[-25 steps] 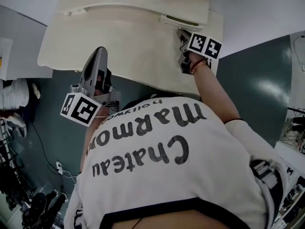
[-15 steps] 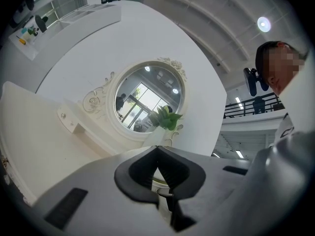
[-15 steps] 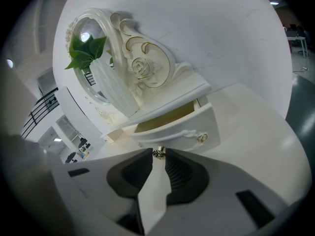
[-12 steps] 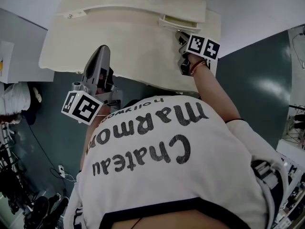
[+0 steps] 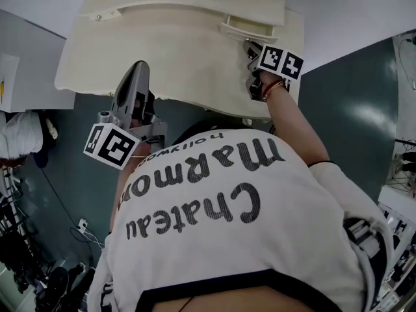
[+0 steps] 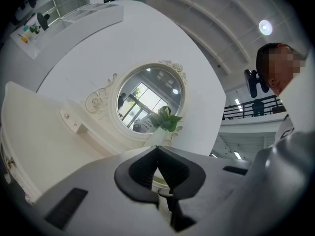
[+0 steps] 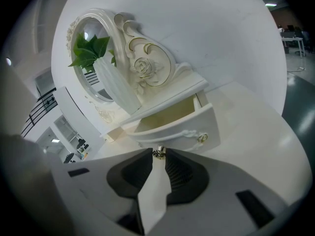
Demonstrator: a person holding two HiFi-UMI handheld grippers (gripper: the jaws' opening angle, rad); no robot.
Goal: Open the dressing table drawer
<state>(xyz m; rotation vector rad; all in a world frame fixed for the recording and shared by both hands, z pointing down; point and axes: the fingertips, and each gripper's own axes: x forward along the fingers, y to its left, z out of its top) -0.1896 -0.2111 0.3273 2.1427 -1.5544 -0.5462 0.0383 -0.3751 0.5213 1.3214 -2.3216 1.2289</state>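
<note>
The cream dressing table (image 5: 169,51) has a small drawer (image 5: 250,28) on its top right, and this stands pulled out. In the right gripper view the drawer (image 7: 177,127) shows its empty inside. My right gripper (image 7: 158,156) is shut on the drawer's small metal knob (image 7: 158,152), pinched at the very jaw tips. In the head view the right gripper (image 5: 247,44) reaches to the drawer front. My left gripper (image 5: 138,67) hangs over the table's front left edge. The left gripper (image 6: 157,149) has its tips together and holds nothing.
An oval mirror (image 6: 147,100) in a carved frame stands at the back of the table, with a green plant (image 6: 166,119) in a white ribbed vase (image 7: 115,87) before it. Dark floor (image 5: 344,103) lies right of the table. Cables (image 5: 71,229) trail on the floor at left.
</note>
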